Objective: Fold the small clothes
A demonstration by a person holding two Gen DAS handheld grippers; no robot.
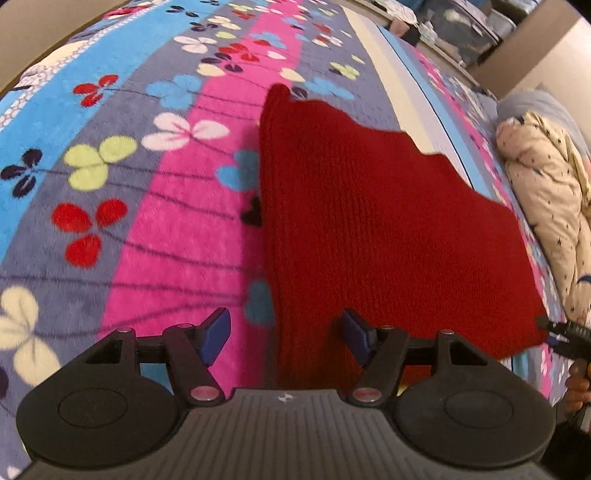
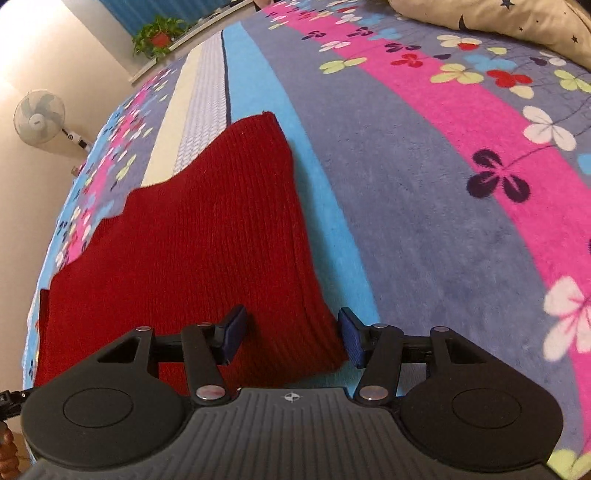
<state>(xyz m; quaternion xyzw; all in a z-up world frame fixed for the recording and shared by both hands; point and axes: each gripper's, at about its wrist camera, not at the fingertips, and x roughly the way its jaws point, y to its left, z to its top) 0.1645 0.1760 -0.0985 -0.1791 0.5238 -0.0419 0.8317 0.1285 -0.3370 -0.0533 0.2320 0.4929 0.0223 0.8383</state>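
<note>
Jaws apart over red knit [image 1: 369, 221] (both grippers)

Left wrist view: we are looking forward and steeply down along the left gripper [image 1: 282, 334], sitting close above a flowered bedspread [image 1: 122, 192], facing along the bed towards shelving in the far corner.
Right wrist view: we are looking down the same way along the right gripper [image 2: 291, 334], equally close, facing towards a potted plant [image 2: 157, 35] and a standing fan [image 2: 38, 116].
Shared ground: we are seeing one red knitted garment [image 1: 369, 229] in both views, its left edge under one camera and its right edge [image 2: 207, 229] under the other.
Cross-sighting: we are catching the right gripper's tip [image 1: 565, 334] at the left view's right border.
</note>
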